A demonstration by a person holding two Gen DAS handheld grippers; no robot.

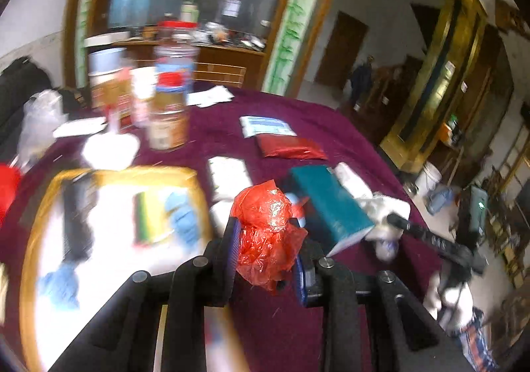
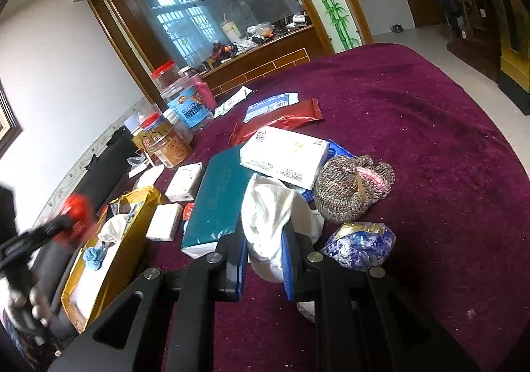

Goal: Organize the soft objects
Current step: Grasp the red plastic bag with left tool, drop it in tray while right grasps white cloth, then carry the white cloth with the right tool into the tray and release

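My left gripper [image 1: 268, 241] is shut on a crumpled red plastic bag [image 1: 265, 216], held above the purple table beside a yellow-rimmed box [image 1: 109, 173]. The box holds blue knitted pieces [image 1: 185, 216] and a dark item. In the right wrist view this gripper shows as a blur with the red bag [image 2: 78, 206] over the yellow box [image 2: 132, 216]. My right gripper [image 2: 265, 241] is shut on a white cloth [image 2: 271, 206] near a teal book [image 2: 218, 196]. A brown knitted hat [image 2: 351, 190] and a blue-and-white foil bag [image 2: 361, 244] lie to its right.
A tissue pack [image 2: 285, 157] rests on the teal book. Small white packs [image 2: 164, 223], a red foil packet [image 2: 281, 122] and several plastic jars [image 2: 169, 143] stand further back. The purple tablecloth [image 2: 430, 127] stretches bare to the right, ending at a rounded edge.
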